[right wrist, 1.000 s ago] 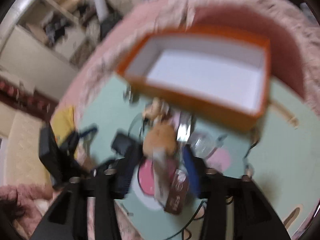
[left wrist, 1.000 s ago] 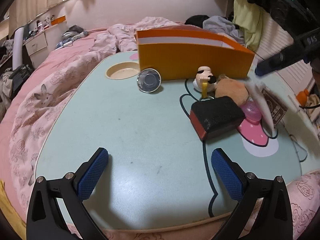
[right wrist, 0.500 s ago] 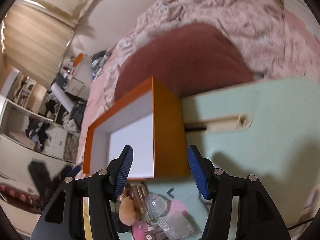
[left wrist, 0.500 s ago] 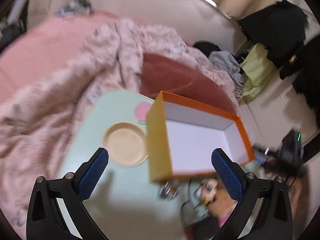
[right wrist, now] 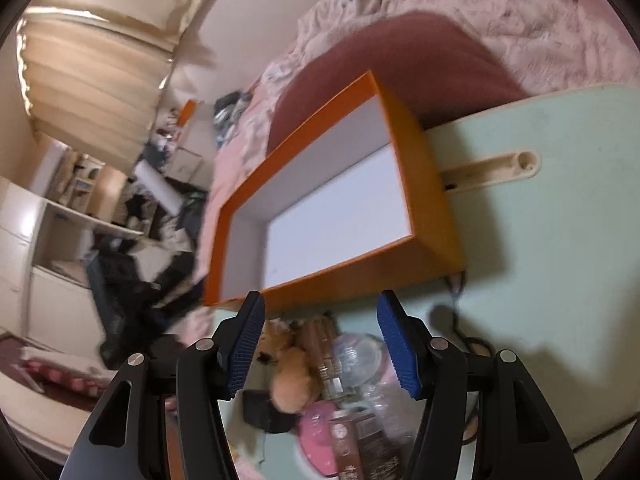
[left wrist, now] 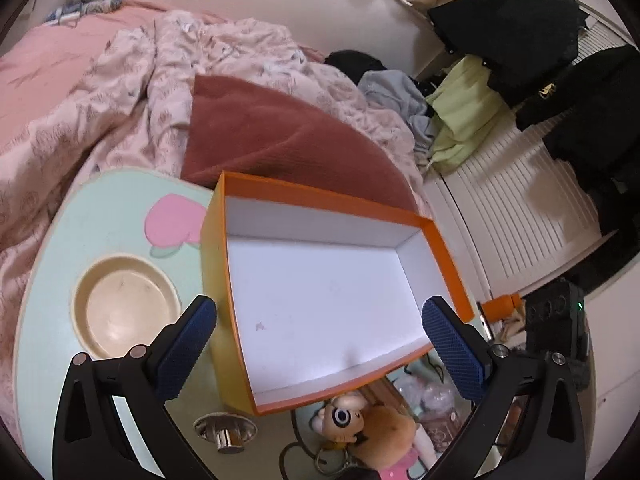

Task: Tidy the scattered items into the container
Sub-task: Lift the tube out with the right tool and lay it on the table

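Observation:
An orange box (left wrist: 320, 292) with a white, empty inside stands at the far side of the mint-green table (left wrist: 100, 208). My left gripper (left wrist: 318, 308) hovers above it, open wide, nothing between its blue pads. Below the box's near wall lie a big-eyed doll (left wrist: 344, 420), a brown plush (left wrist: 384, 436) and a round metal piece (left wrist: 224, 430). In the right wrist view my right gripper (right wrist: 320, 304) is open and holds nothing. It hangs over the pile beside the box (right wrist: 332, 216): the plush (right wrist: 288, 380), a clear plastic ball (right wrist: 352, 352), a black block (right wrist: 260, 412) and a brown packet (right wrist: 352, 440).
A round cup recess (left wrist: 124, 308) lies left of the box, and a long slot (right wrist: 492, 168) is set in the table (right wrist: 540, 240). A black cable (right wrist: 460, 320) runs across the top. Pink bedding and a dark red blanket (left wrist: 280, 136) surround the table. An orange bottle (left wrist: 500, 306) lies past the right edge.
The left view rose from low over the table to above the box, looking down into it. The right view rolled; it now sees the box from its end, with the pile under the fingers.

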`<action>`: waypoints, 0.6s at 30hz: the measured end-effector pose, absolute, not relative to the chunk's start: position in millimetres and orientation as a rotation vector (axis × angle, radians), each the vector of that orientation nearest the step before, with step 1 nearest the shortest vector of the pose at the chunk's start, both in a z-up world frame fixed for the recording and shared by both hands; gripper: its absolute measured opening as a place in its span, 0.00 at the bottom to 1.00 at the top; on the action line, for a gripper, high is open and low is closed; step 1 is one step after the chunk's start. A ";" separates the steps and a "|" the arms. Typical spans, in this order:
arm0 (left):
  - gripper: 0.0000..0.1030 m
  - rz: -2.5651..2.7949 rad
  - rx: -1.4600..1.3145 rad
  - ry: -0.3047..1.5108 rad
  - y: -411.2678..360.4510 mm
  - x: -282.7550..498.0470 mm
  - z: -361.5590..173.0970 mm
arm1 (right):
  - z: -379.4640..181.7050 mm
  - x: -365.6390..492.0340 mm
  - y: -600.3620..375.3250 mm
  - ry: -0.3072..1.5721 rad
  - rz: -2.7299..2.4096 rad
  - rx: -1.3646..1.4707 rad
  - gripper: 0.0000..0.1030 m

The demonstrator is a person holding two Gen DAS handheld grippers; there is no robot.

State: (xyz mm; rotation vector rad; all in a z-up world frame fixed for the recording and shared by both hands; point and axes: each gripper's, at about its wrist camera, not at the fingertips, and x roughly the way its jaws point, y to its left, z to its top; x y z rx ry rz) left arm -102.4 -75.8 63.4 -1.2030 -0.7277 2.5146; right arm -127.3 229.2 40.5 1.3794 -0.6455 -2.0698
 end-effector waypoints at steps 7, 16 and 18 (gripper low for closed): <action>0.99 2.602 -1.173 -0.733 -95.4 -81.0 74.4 | 65.6 -129.2 251.3 -0.569 -2.374 1.254 0.61; 0.99 2.485 -1.248 -0.843 -82.7 -101.2 51.0 | 44.8 -164.8 227.1 -0.589 -2.201 1.279 0.65; 0.99 2.541 -1.258 -0.812 -83.8 -104.8 51.7 | 45.5 -147.9 217.2 -0.531 -2.217 1.273 0.66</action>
